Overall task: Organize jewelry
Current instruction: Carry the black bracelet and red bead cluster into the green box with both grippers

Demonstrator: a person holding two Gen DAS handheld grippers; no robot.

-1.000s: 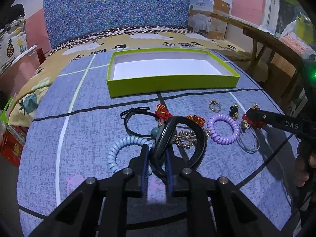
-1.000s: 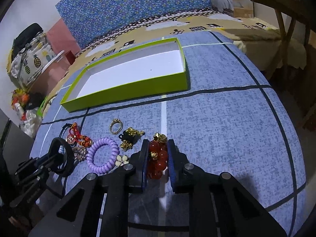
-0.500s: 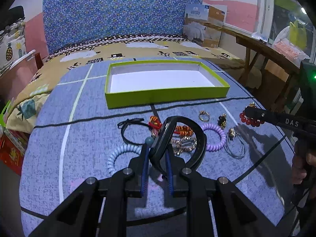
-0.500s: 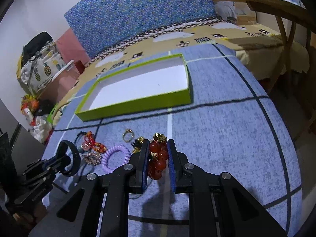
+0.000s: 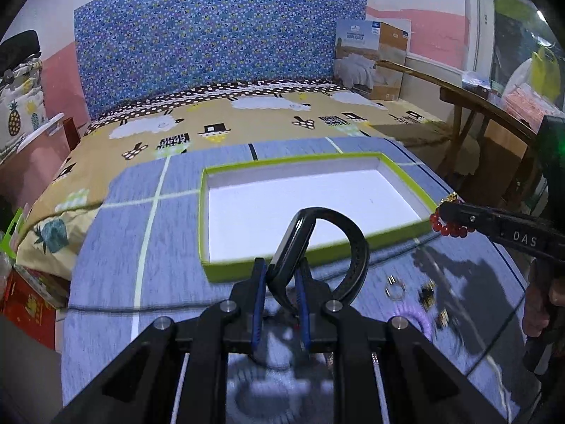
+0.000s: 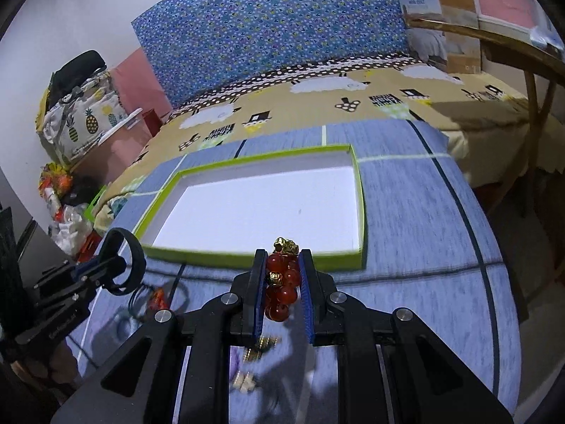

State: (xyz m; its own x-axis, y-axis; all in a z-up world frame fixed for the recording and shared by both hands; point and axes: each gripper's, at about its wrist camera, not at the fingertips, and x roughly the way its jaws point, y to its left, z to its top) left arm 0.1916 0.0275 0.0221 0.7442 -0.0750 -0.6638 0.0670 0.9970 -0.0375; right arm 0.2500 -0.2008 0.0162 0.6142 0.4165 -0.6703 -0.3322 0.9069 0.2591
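Your left tool point(image 5: 279, 284) is clamped on the black band point(image 5: 319, 247), your right tool point(image 6: 281, 284) on the red beads point(image 6: 280, 288), both near the green box point(image 5: 212, 268). Next, carry both over its rim and let go.

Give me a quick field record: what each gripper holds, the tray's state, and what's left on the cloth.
left gripper: shut on black band
right gripper: shut on red bead bracelet
green tray: open, white floor bare, nothing inside
on cloth: gold ring, purple coil tie, small charms, blurred
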